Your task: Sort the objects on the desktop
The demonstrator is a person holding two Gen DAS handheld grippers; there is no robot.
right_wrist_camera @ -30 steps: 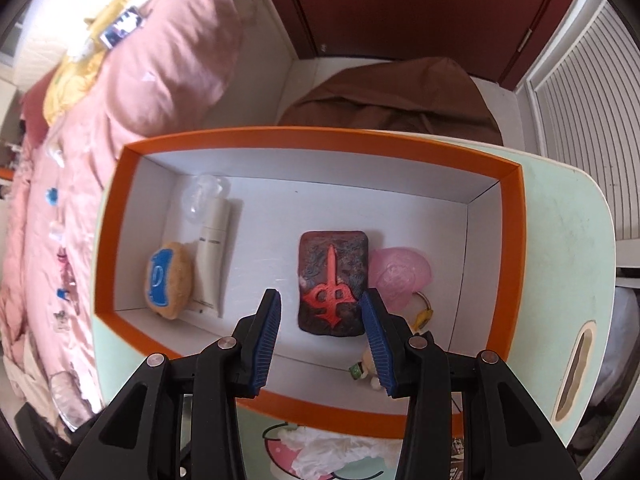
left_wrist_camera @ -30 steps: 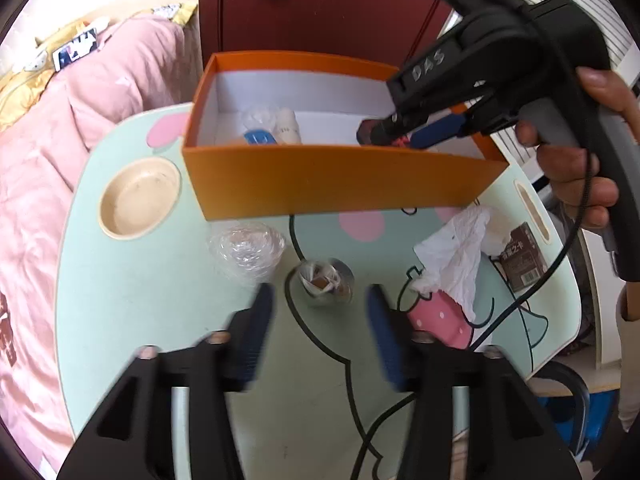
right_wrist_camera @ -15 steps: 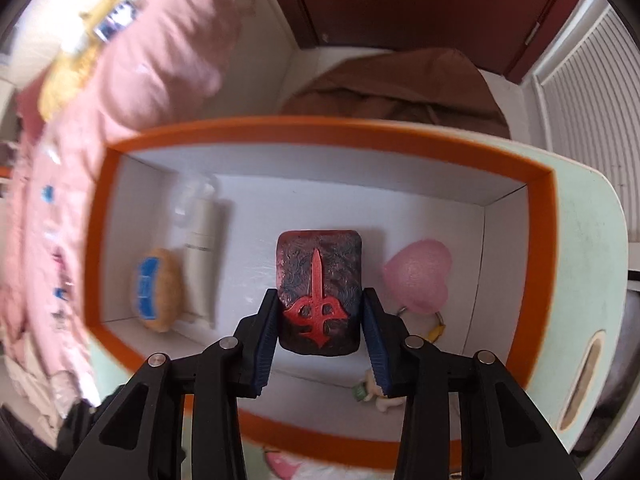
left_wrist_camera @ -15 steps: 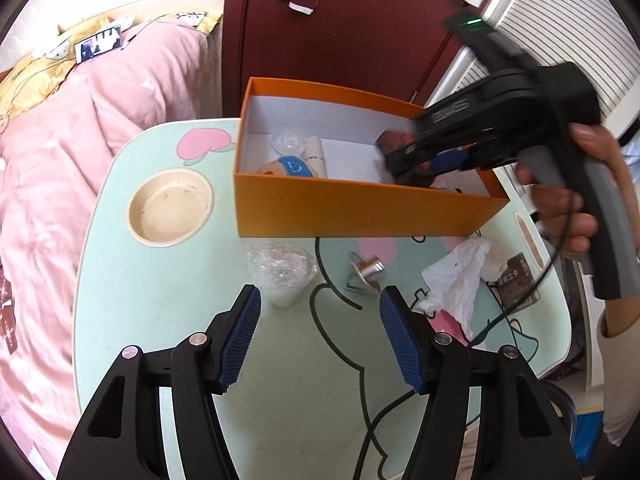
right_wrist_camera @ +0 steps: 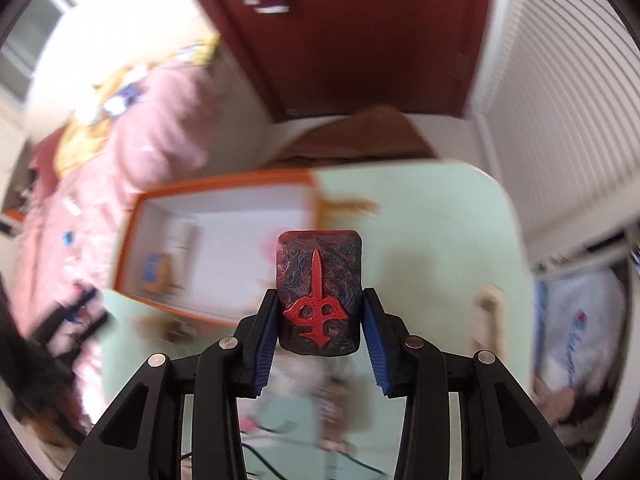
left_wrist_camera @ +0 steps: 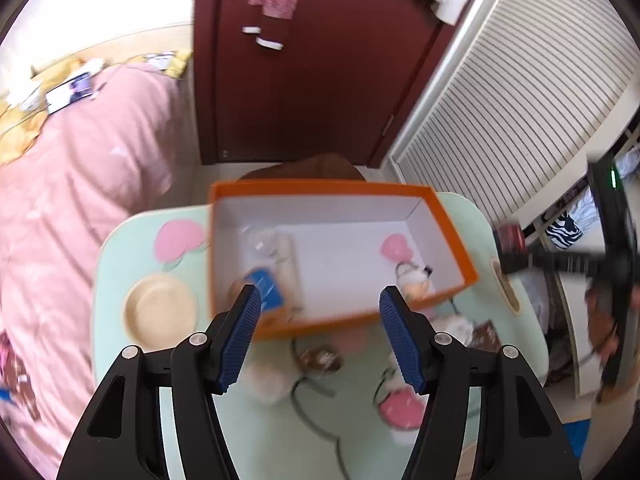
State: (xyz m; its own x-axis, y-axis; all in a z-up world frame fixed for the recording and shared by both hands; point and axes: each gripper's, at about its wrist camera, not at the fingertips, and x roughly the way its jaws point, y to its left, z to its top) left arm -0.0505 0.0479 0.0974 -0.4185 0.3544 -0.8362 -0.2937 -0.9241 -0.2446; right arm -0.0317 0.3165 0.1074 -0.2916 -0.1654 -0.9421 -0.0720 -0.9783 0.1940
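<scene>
1. Because it carries everything being sorted, the mint-green table (left_wrist_camera: 120,280) comes first: it stands beside a pink bed (left_wrist_camera: 80,168), with a round cream recess (left_wrist_camera: 160,312) near its left edge.
2. The orange box (left_wrist_camera: 448,216) sits at the table's far edge, open at the top, seemingly as the bin for collected items; inside lie a blue-labelled object (left_wrist_camera: 266,290), a pale tube, a pink heart-shaped piece (left_wrist_camera: 394,246) and a small toy against the near wall.
3. The left tongs (left_wrist_camera: 320,336) hover above the table's near side with their blue pads apart and nothing between them, probably ready for the blurred clutter below, which is too smeared to name.
4. The right tongs (right_wrist_camera: 318,340) are clamped on the dark tile (right_wrist_camera: 320,292), pads pressing its two long sides so the red raised emblem faces the camera.
5. The tile hangs in the air, above the table and right of the box, not inside it; where it belongs cannot be judged from here.
</scene>
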